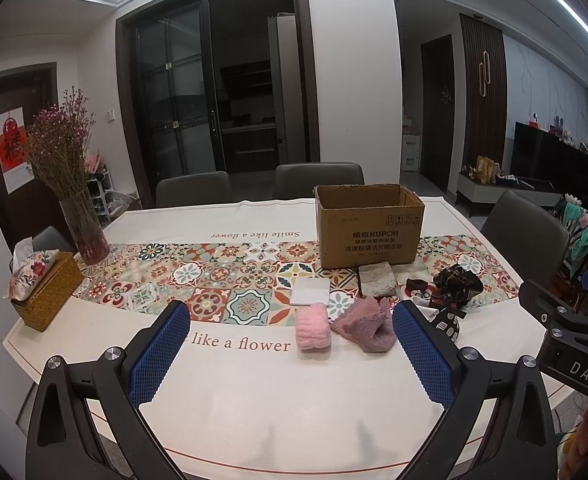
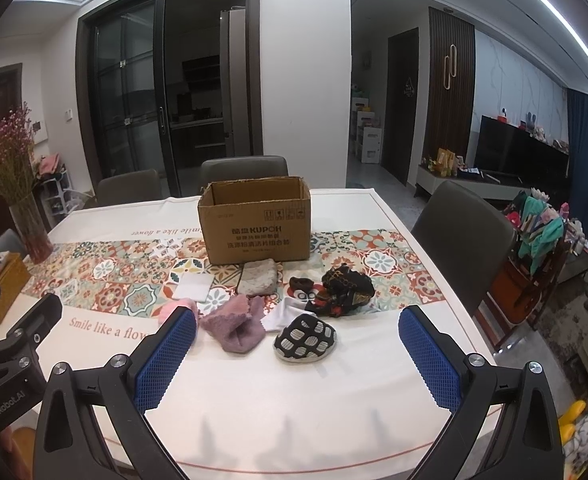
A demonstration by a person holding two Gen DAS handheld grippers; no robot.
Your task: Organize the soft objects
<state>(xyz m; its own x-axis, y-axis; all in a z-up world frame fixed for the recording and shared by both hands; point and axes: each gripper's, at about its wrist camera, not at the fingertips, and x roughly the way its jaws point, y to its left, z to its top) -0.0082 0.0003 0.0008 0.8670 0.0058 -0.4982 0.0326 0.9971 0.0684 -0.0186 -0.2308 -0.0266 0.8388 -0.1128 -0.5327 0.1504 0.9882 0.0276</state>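
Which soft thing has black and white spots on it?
The rounded spotted pouch, nearest the right gripper. The purple fuzzy cloth beside it is plain.

1. The box (image 2: 255,220) stands on the tabletop (image 2: 294,408) toward its far edge, chairs (image 2: 245,168) behind it.
2. Just before the box lie a pad (image 2: 193,285) and, right of it, a cloth (image 2: 257,276).
3. Nearer the front edge, left to right: roll (image 1: 313,327), sock (image 2: 233,322), slipper (image 2: 305,338).
4. A scarf (image 2: 348,290) lies behind the slipper.
5. Vase (image 1: 85,224) and tissue basket (image 1: 47,290) stand at the left edge.
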